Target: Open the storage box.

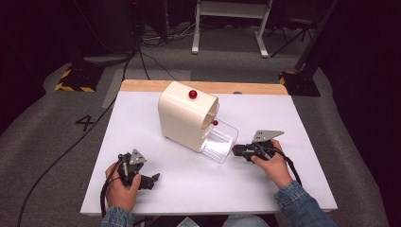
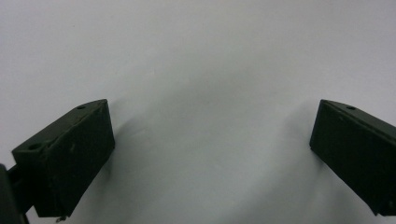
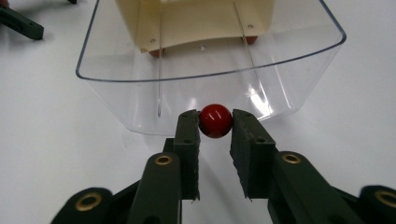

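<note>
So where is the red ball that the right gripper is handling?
The red ball sits pinched between the right gripper jaws, just outside the clear tray of the cream box, at the high view's right.

White tabletop (image 1: 142,118) with wooden far edge; grey carpet floor (image 1: 47,118) marked "4"; black cables; white desk frame (image 1: 227,28); hazard-striped stand bases (image 1: 75,78); dark surroundings.

A black "4" is painted on the grey floor (image 1: 56,137) (left of the table (image 1: 142,198)).
</note>
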The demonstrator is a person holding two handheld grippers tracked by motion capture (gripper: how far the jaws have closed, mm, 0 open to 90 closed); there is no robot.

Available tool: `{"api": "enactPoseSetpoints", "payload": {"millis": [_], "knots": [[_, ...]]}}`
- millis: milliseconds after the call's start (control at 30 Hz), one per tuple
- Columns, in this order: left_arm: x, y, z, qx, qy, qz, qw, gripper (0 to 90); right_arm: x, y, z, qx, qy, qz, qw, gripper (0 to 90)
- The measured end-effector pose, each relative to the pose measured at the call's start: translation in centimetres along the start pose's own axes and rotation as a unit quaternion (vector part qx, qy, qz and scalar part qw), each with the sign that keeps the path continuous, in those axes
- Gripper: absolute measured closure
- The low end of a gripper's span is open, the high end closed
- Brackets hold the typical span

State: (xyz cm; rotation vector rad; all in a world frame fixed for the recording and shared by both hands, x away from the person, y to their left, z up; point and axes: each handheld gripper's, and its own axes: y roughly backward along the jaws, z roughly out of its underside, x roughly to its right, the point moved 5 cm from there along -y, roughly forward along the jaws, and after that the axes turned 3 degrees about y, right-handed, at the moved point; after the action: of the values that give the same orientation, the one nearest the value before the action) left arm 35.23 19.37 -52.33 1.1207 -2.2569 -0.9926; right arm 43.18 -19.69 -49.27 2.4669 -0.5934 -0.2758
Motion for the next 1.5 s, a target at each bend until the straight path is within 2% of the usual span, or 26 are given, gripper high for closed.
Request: {"api": "enactPoseSetpoints", "payload": {"millis": [100,133,233,400,700,733,900,1067,1300,1500], "knots": [[0.0,0.0,0.0,0.0,0.0,0.0,1.0,0.0,0.1,0.0,0.3,-0.006,-0.004,0.003,1.0,69.5],[0.0,0.0,0.0,-0.001,0.001,0.001,1.0,0.0,0.2,0.0,0.7,-0.01,-0.008,0.005,0.9999,65.4],[0.0,0.0,0.0,-0.001,0.001,0.001,1.0,0.0,0.3,0.0,1.0,-0.017,-0.008,0.012,0.9998,61.7],[0.0,0.0,-0.1,-0.002,0.003,0.002,1.0,0.0,0.1,0.5,0.9,-0.015,-0.001,0.017,0.9997,56.4],[0.0,0.0,0.0,0.0,0.0,0.0,1.0,0.0,-0.2,2.7,-0.1,0.004,-0.004,0.027,0.9996,52.7],[0.0,0.0,-0.1,0.001,-0.001,-0.001,1.0,0.0,-0.3,3.2,-0.6,0.014,-0.005,0.029,0.9995,52.1],[0.0,0.0,-0.1,0.0,-0.001,-0.001,1.0,0.0,-0.2,4.1,-1.7,0.028,-0.006,0.035,0.999,50.6],[0.0,0.0,0.0,0.001,-0.001,0.001,1.0,0.0,-0.4,4.8,-4.4,0.05,0.01,0.04,0.9979,51.1],[0.0,0.0,0.0,0.002,-0.002,-0.001,1.0,0.0,-0.5,4.2,-7.0,0.061,0.021,0.04,0.9971,50.6],[0.0,0.0,0.0,0.003,-0.001,-0.001,1.0,0.0,-0.3,2.9,-8.6,0.074,0.018,0.033,0.9966,49.1]]}}
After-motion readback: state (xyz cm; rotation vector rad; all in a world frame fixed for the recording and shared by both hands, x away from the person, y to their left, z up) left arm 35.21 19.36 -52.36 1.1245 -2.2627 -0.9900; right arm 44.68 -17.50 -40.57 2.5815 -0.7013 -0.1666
